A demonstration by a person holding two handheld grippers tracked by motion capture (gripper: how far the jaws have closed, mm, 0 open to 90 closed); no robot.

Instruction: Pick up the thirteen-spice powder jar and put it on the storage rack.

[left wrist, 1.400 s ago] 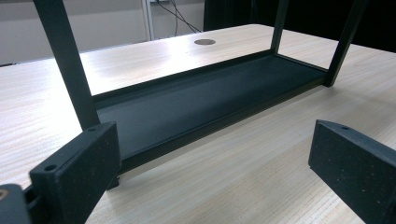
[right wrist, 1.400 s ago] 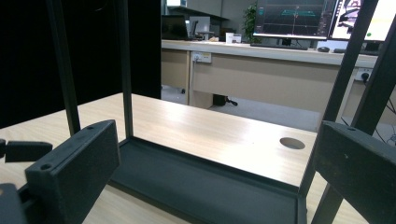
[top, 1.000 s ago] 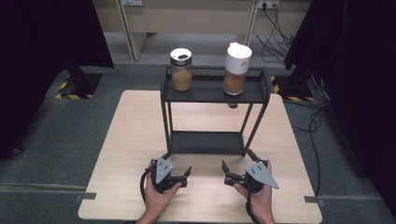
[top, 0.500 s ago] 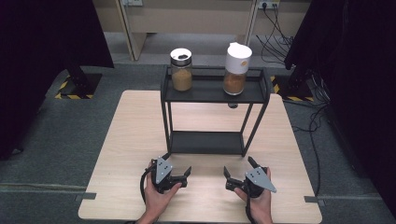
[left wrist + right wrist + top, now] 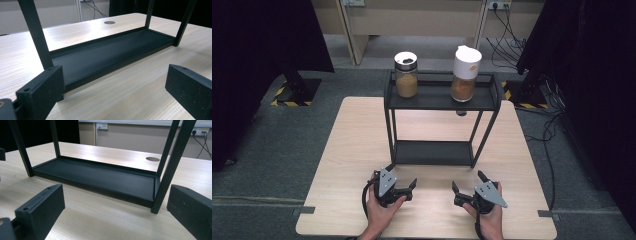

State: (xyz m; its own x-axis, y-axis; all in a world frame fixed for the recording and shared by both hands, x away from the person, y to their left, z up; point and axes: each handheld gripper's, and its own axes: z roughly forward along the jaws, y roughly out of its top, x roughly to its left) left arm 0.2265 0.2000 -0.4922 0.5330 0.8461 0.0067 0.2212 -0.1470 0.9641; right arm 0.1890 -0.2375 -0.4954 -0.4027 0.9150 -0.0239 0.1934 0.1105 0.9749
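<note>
Black steel rack [image 5: 439, 125] stood just ahead of both tools; I held the left tool [image 5: 404, 189] and right tool [image 5: 468, 191] wide, empty, low over the tabletop [image 5: 357, 150], ready to reach.

In both gripper views the rack [image 5: 105, 55] is cut off above its lower shelf, so the two jars [image 5: 406, 75] on top are not seen there. The forearms are cut by the high view's bottom edge. The label on the white-lidded jar [image 5: 466, 74] is too small to be read.
</note>
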